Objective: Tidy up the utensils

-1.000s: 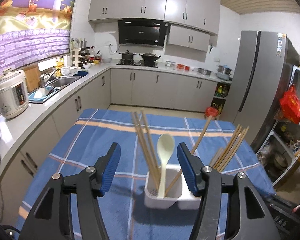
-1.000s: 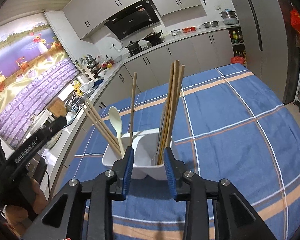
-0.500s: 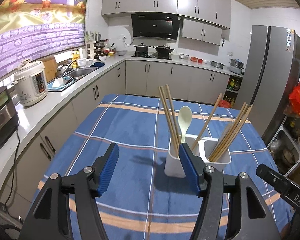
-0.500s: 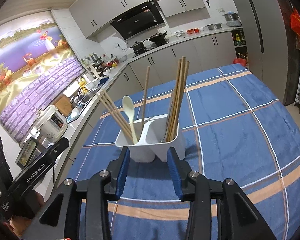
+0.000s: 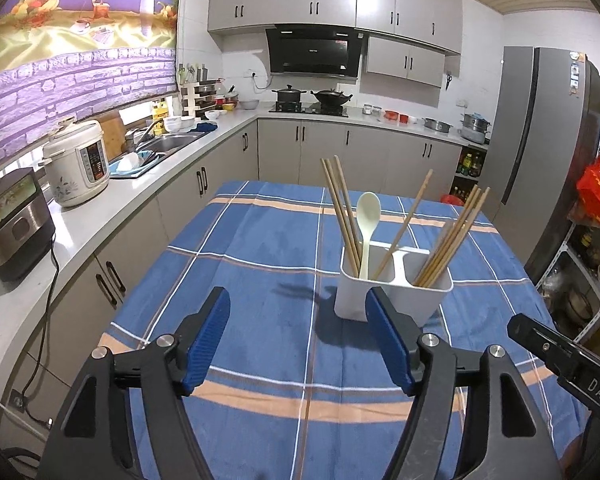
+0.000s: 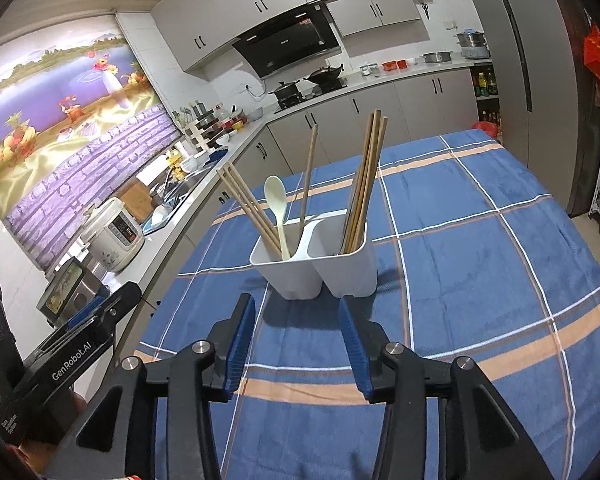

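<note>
A white two-compartment utensil holder (image 5: 396, 292) (image 6: 320, 268) stands upright on the blue plaid tablecloth (image 5: 268, 264). Its left compartment holds wooden chopsticks (image 5: 342, 216) and a cream plastic spoon (image 5: 367, 224) (image 6: 278, 212). Its right compartment holds a bundle of wooden chopsticks (image 5: 452, 236) (image 6: 366, 176). My left gripper (image 5: 298, 340) is open and empty, a short way in front of the holder. My right gripper (image 6: 298, 340) is open and empty, also just in front of the holder. Neither touches it.
A grey counter (image 5: 100, 208) runs along the table's left side with a rice cooker (image 5: 78, 162) and a sink (image 5: 168, 144). A tall fridge (image 5: 540, 148) stands at the right. The other gripper's body shows at the right edge (image 5: 560, 360) and at the lower left (image 6: 68, 356).
Both grippers have pulled back from the holder toward me, so it looks farther away. The right gripper's jaws have opened wider. The holder and utensils stand as before.
</note>
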`<state>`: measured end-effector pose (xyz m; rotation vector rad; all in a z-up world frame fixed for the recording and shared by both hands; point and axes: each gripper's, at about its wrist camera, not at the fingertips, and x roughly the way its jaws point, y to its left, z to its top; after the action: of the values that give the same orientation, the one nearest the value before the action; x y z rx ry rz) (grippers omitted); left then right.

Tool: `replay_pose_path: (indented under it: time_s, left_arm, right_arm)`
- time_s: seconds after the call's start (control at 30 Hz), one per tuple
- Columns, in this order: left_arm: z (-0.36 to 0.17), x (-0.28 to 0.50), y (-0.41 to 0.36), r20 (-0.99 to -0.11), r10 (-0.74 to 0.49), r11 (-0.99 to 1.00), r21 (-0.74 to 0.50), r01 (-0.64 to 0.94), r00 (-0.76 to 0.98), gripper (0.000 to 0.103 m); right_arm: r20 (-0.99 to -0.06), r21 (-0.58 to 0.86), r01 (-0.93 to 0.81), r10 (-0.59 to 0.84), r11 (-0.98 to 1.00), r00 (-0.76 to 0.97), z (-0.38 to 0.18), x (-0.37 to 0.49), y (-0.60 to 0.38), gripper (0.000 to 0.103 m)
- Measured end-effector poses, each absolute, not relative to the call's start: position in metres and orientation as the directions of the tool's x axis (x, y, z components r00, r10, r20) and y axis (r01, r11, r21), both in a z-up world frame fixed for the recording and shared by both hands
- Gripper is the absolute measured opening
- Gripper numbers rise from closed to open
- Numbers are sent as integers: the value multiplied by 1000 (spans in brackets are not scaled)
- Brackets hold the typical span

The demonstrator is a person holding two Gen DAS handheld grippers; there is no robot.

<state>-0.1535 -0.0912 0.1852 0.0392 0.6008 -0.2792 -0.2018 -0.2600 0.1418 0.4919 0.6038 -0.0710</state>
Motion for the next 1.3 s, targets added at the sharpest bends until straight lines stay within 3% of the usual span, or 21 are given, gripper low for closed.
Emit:
replay_pose_path:
  time_s: [0.2, 0.37, 0.7, 0.97, 1.3]
  left_arm:
    - [188, -170, -87, -558, -254, 960, -45, 277, 790, 74]
    - [193, -184, -85, -532, -239, 963, -26, 267, 812, 84]
    - [197, -212, -90, -493, -197, 962, 67, 263, 847, 89]
    - [205, -231, -83, -436, -194, 970, 51, 239, 879, 102]
    - [206, -248, -84, -449, -229, 960, 40, 276, 864, 103]
  right_arm:
    - [-559, 420, 213, 67, 882, 826, 145, -215, -256, 50]
    - [-556, 413, 226, 48, 882, 830, 145, -230, -253, 52]
    - [-544, 403, 236, 24, 884, 839, 151, -250, -249, 56]
    - [-532, 378, 250, -12, 891, 847, 156, -264, -248, 59]
    - [-517, 304, 273, -83, 913, 852, 166, -286, -236, 65]
